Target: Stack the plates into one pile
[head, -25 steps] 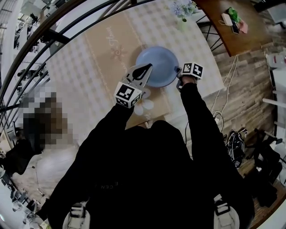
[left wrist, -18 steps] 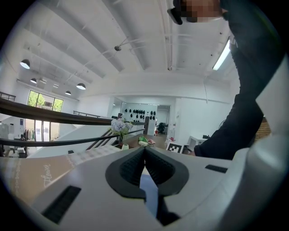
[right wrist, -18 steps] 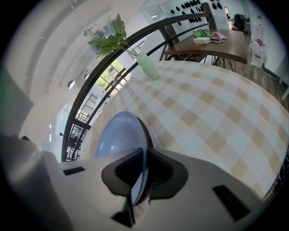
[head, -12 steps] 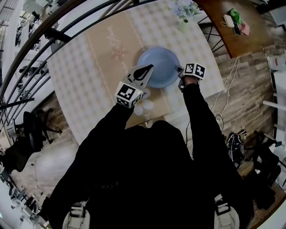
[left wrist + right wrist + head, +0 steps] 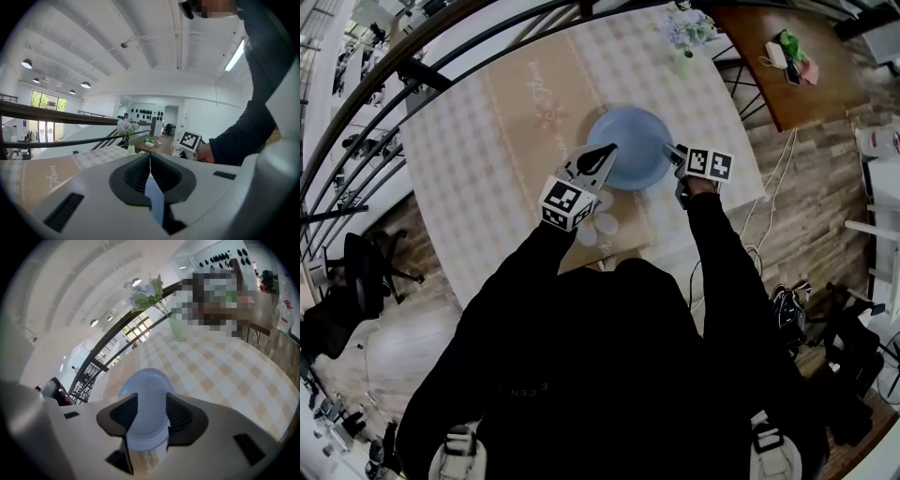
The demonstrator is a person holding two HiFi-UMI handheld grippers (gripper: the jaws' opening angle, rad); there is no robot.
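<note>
- Dark railing bars (image 5: 403, 70) curve across the far left, above a wooden floor.
- Checked cloth covers the table (image 5: 459, 141), and a beige runner (image 5: 520, 94) lies along its middle.
- Left tongs (image 5: 607, 152), held out on a black-sleeved arm, point at the left rim of the blue plate (image 5: 630, 136). Their jaws are pressed together, and a thin blue sliver is pinched between them. It has the colour of the plate's rim.
- Blue plate lies flat on the runner near the middle of the table, between the two tongs. Whether other plates lie beneath it cannot be told.
- Right tongs (image 5: 672, 152) sit at the plate's right rim, also on a black-sleeved arm. Their jaws are opening and stand wide apart. The plate's near edge lies in the gap, and the pads do not press on it.
- Pale flowers in a small vase (image 5: 684, 37) stand at the far right corner of the table, well apart from the plate.
- Brown wooden side table (image 5: 769, 89) stands further right, off the main table, with a few small items on top.
</note>
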